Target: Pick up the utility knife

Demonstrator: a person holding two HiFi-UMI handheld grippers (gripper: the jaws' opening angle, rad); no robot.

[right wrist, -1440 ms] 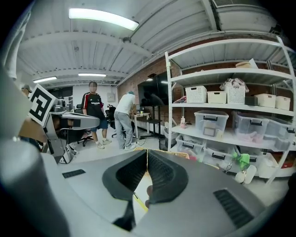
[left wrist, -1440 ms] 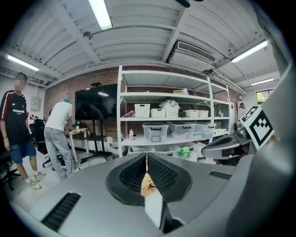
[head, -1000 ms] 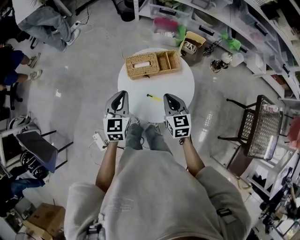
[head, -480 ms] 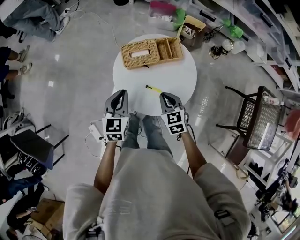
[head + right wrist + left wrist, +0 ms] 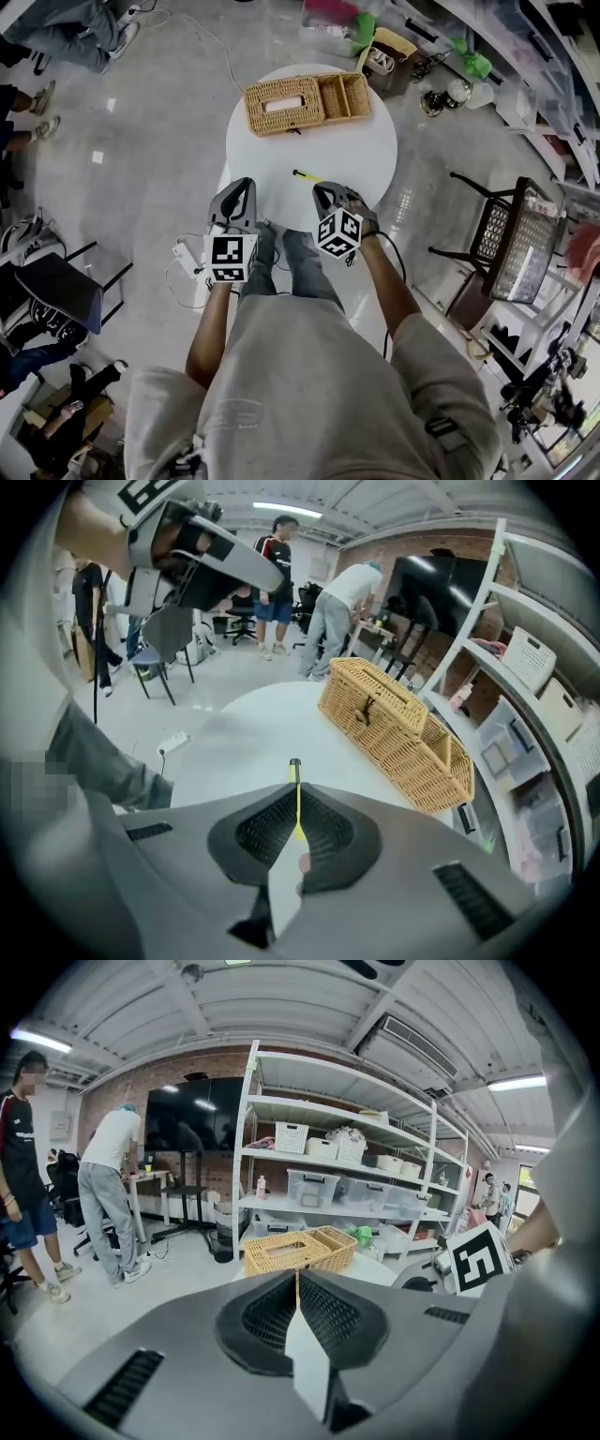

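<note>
The yellow utility knife (image 5: 307,175) lies on the round white table (image 5: 352,150), on its near half. In the right gripper view the knife (image 5: 295,772) shows just beyond the jaw tips, in line with them. My right gripper (image 5: 325,193) hovers over the table's near edge, a short way from the knife, tilted down and rolled, its jaws shut and empty (image 5: 297,808). My left gripper (image 5: 241,189) is further left at the table's near edge, apart from the knife, also shut on nothing (image 5: 298,1279).
A wicker basket (image 5: 307,101) stands at the table's far side. A black mesh chair (image 5: 511,248) is on the right, a power strip (image 5: 187,259) on the floor at the left. Shelves with bins line the far right; people stand at the far left.
My right gripper has dropped toward the table and rolled, so its marker cube now faces differently. The left gripper has sunk a little. The knife has not moved.
</note>
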